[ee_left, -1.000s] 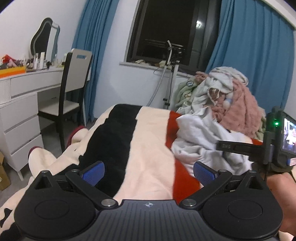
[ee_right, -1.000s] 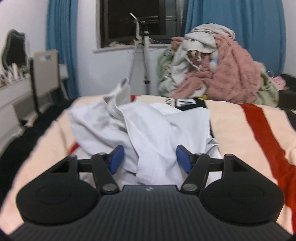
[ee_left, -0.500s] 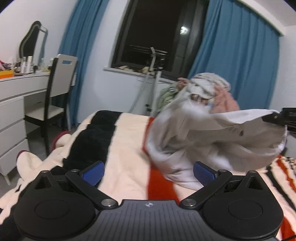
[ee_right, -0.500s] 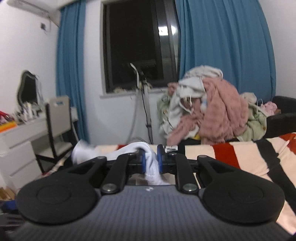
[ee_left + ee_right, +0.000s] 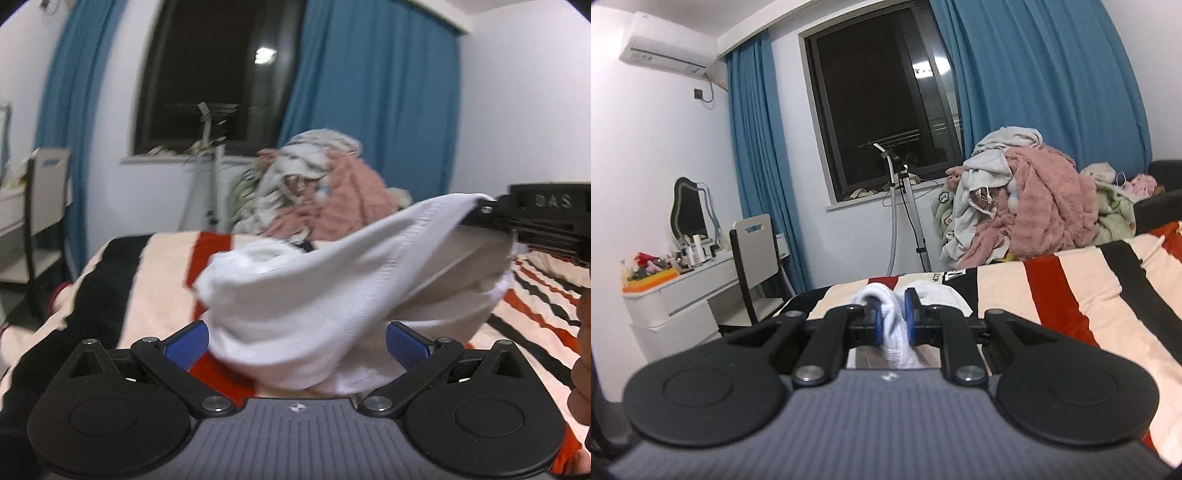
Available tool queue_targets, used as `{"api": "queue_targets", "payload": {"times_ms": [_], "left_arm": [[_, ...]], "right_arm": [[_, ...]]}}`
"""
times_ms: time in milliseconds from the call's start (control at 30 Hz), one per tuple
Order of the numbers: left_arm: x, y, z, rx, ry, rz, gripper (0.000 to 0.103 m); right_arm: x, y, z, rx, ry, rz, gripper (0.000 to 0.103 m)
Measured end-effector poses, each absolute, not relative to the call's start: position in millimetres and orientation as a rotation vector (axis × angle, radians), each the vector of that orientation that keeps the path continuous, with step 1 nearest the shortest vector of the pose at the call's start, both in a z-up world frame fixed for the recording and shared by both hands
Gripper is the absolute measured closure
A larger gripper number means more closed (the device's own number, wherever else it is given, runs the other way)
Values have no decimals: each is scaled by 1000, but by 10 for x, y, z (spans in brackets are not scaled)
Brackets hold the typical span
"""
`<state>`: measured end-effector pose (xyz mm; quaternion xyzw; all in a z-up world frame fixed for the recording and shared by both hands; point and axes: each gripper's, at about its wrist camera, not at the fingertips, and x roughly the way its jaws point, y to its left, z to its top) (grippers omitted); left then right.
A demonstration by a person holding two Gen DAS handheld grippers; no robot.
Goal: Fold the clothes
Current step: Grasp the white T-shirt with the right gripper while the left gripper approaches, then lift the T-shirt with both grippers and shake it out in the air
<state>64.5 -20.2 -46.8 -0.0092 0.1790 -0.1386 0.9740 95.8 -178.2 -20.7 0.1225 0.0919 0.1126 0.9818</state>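
A white garment (image 5: 332, 291) hangs in the air above the striped blanket (image 5: 155, 280) in the left wrist view, stretched up to the right where my right gripper (image 5: 484, 212) pinches its edge. Its lower folds sag between the blue pads of my left gripper (image 5: 297, 341), which stands wide open around them without closing. In the right wrist view my right gripper (image 5: 894, 319) is shut on a bunched fold of the white garment (image 5: 895, 332); the rest of the cloth drops out of sight below the fingers.
A heap of pink, white and green clothes (image 5: 1027, 210) lies at the far end of the bed. A chair (image 5: 757, 254) and a white dresser (image 5: 679, 299) stand on the left. A metal stand (image 5: 908, 214) rises under the dark window, with blue curtains on both sides.
My right gripper shut on the white garment and raised it off the bed. The cloth has swung closer to my left gripper, which stays open.
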Motion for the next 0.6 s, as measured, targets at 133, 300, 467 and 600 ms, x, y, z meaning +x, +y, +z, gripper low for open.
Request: {"api": "queue_targets", "payload": {"times_ms": [133,300,467,600], "left_arm": [[730,-570,-556,6,333,-329,0],[769,-833,-671,12,267,-275,0],[734,-748,-713,-17,154,-104,0],[792,-691,-755,22,198,57,0]], "right_arm": [[917,-1870,-251,281,200,234,88],[905,-1946,-315,310,218,231,88],[984,-1976,-403,293,223,185,88],[1040,-1971,-472,270,226,129,88]]}}
